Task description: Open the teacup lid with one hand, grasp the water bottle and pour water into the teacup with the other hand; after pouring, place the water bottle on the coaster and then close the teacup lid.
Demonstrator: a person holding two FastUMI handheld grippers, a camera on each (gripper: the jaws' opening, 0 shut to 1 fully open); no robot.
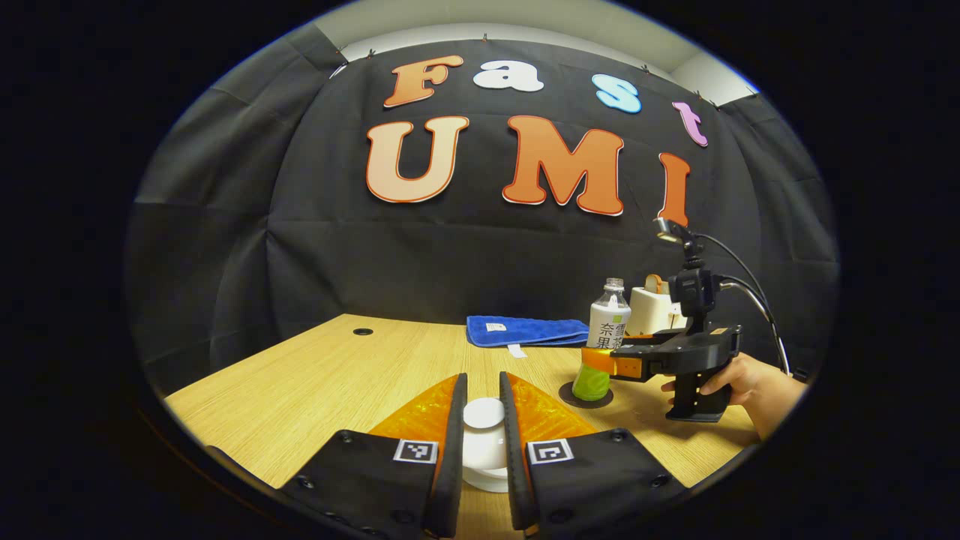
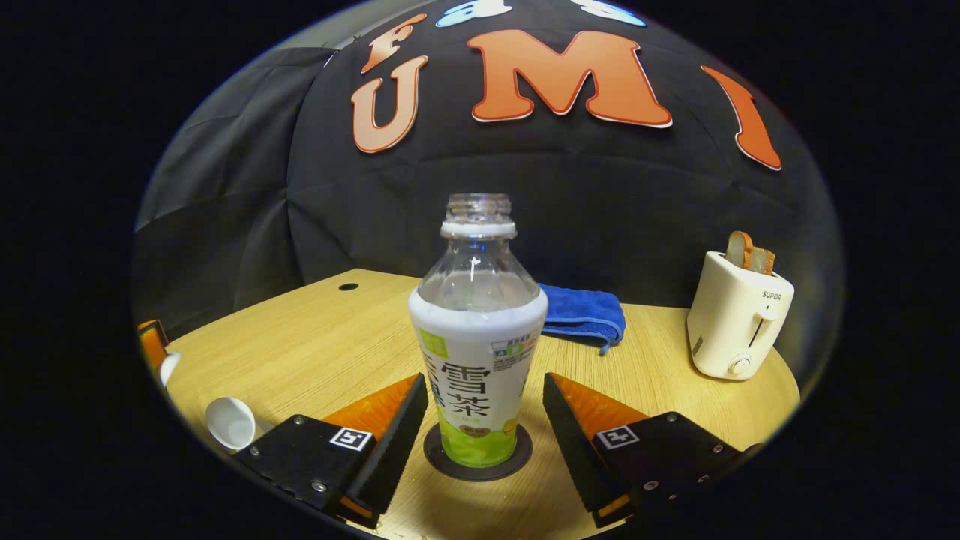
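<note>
My left gripper (image 1: 483, 382) is shut on the white teacup lid (image 1: 484, 431), holding it just over the white teacup (image 1: 487, 480). In the right gripper view the teacup (image 2: 231, 421) shows its open mouth at the lower left. An uncapped water bottle (image 2: 476, 345) with a white and green label stands upright on a dark round coaster (image 2: 442, 457). My right gripper (image 2: 484, 379) is open, one finger on each side of the bottle's lower half. From the left gripper view, the bottle (image 1: 609, 322), the coaster (image 1: 566, 394) and the right gripper (image 1: 600, 364) sit at the right.
A folded blue towel (image 2: 581, 311) lies at the back of the wooden table (image 2: 315, 330). A white toaster (image 2: 735, 322) with bread in it stands at the right. A hand (image 1: 757, 382) holds the right gripper. A cable hole (image 1: 362, 331) sits at the back left.
</note>
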